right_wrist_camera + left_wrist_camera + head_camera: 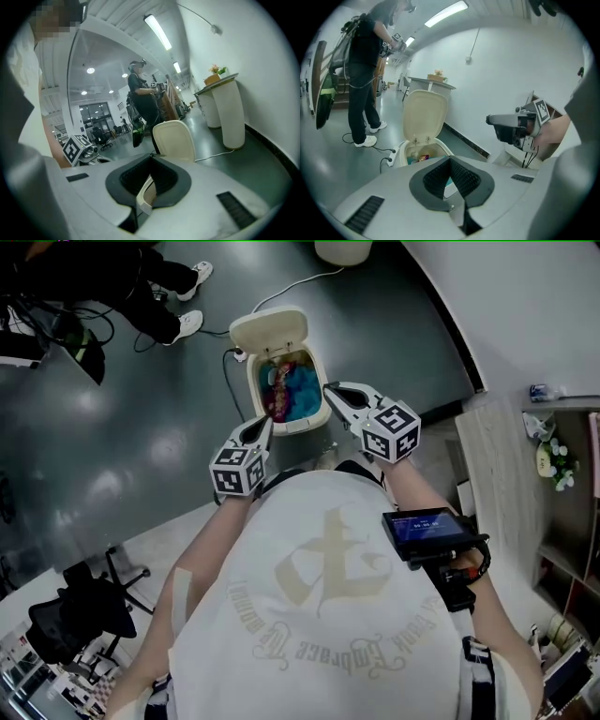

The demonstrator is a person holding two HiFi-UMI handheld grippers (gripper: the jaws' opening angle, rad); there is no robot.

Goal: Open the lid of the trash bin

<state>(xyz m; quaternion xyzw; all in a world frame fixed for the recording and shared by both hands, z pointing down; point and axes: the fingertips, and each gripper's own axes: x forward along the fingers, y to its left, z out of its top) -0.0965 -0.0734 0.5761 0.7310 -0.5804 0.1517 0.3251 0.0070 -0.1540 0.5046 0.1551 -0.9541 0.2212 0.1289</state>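
I hold the left gripper (265,426) and the right gripper (330,390), both closed on nothing, above the trash bin (255,381), as its lid (269,332) already stands open.

One trash bin (307,425), one lid (270,331), two grippers (268,424) (328,387), one bystander (112,277), one office chair (80,615).

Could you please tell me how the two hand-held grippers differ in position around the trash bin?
The left hand-held gripper points at the trash bin's near-left corner, while the right hand-held gripper is at its right rim. The right one also reaches farther forward than the left. Both have jaws together holding nothing, and the lid stands open.
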